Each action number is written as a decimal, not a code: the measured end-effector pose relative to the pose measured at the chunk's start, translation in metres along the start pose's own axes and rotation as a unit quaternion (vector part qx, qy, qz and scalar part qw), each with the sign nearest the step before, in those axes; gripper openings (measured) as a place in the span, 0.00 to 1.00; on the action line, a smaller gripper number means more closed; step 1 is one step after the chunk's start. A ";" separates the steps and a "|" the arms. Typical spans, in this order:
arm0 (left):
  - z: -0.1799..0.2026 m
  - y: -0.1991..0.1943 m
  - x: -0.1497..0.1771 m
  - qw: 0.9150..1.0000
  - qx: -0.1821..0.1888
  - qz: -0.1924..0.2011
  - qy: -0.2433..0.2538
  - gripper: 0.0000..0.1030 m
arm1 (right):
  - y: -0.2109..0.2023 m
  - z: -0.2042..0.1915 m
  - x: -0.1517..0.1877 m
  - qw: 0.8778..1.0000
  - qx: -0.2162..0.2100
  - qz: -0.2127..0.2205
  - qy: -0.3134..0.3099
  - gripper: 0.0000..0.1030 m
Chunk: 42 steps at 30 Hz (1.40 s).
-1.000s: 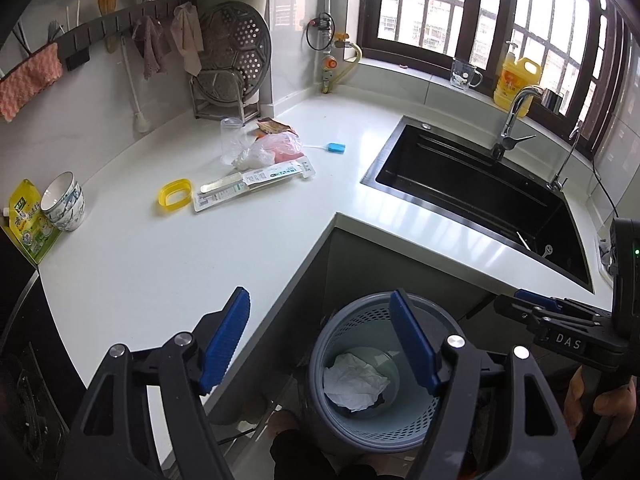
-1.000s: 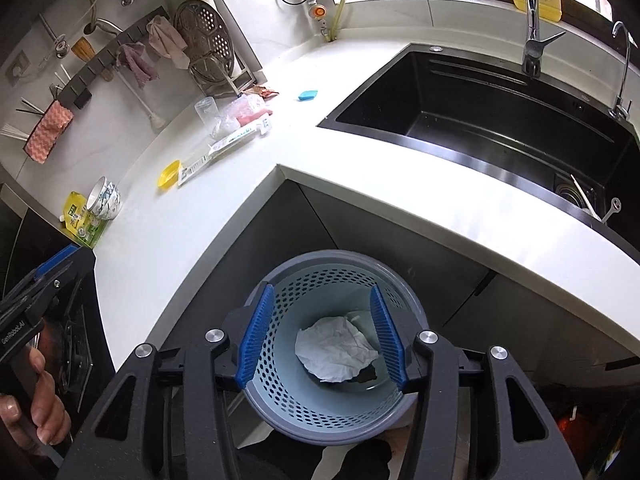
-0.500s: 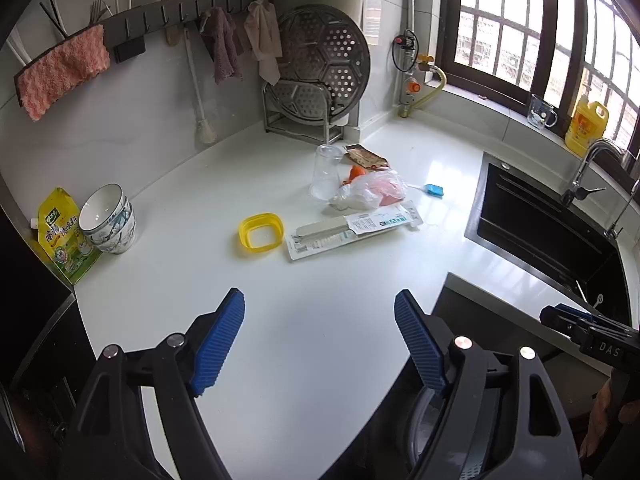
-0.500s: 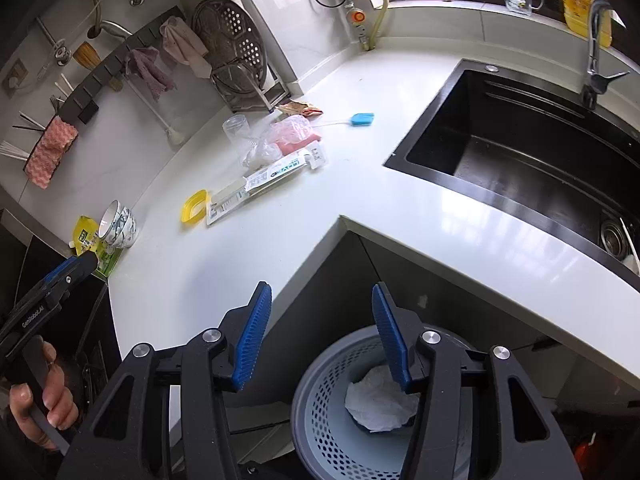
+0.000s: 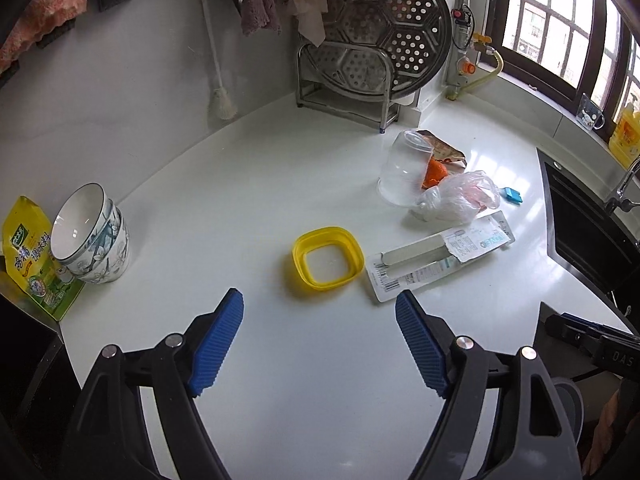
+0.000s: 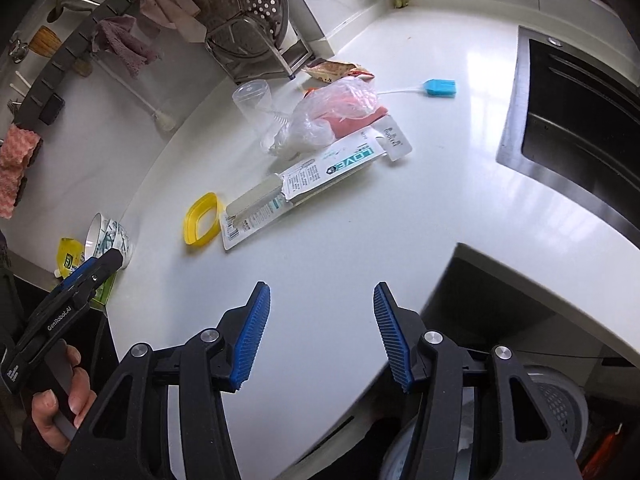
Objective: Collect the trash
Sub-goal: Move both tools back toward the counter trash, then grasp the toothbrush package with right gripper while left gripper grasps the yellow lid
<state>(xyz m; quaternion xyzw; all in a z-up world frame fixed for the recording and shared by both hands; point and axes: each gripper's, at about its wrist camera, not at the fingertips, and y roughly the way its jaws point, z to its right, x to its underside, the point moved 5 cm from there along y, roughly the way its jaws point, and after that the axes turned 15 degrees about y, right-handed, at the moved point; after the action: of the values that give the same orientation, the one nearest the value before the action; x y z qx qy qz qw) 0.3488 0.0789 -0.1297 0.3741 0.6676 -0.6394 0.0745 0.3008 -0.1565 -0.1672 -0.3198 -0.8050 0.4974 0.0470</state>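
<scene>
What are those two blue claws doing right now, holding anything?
Left gripper: open, holding nothing, above the counter.
Right gripper: open, holding nothing, above the counter edge.

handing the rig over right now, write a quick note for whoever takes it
Left gripper: jaws open, empty, over the white counter, pointed at the yellow ring.
Right gripper: jaws open, empty, over the counter edge.
Trash on the counter: yellow ring, long toothbrush package beside it, crumpled plastic bag, clear cup, snack wrapper.
Done: something white lies in the grey basket below the counter, barely visible.
Left: all the counter trash above. The yellow ring is nearest the left gripper, probably next.
</scene>
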 end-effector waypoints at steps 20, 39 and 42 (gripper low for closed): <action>-0.038 0.102 -0.006 0.999 0.046 -0.027 0.000 0.75 | 0.086 -0.015 -0.056 0.987 0.021 0.035 0.153 0.51; -0.056 0.121 -0.009 0.998 0.047 -0.026 -0.014 0.75 | 0.110 -0.024 -0.075 0.977 0.071 0.070 0.188 0.53; -0.056 0.121 -0.010 0.999 0.045 -0.025 -0.012 0.75 | 0.114 -0.027 -0.076 0.979 0.072 0.068 0.176 0.41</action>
<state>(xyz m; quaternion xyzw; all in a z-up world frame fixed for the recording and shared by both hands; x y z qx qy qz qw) 0.4491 0.1137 -0.2114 0.3524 0.6467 -0.6746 0.0495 0.4244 -0.1440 -0.2299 -0.4516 -0.7226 0.4924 0.1771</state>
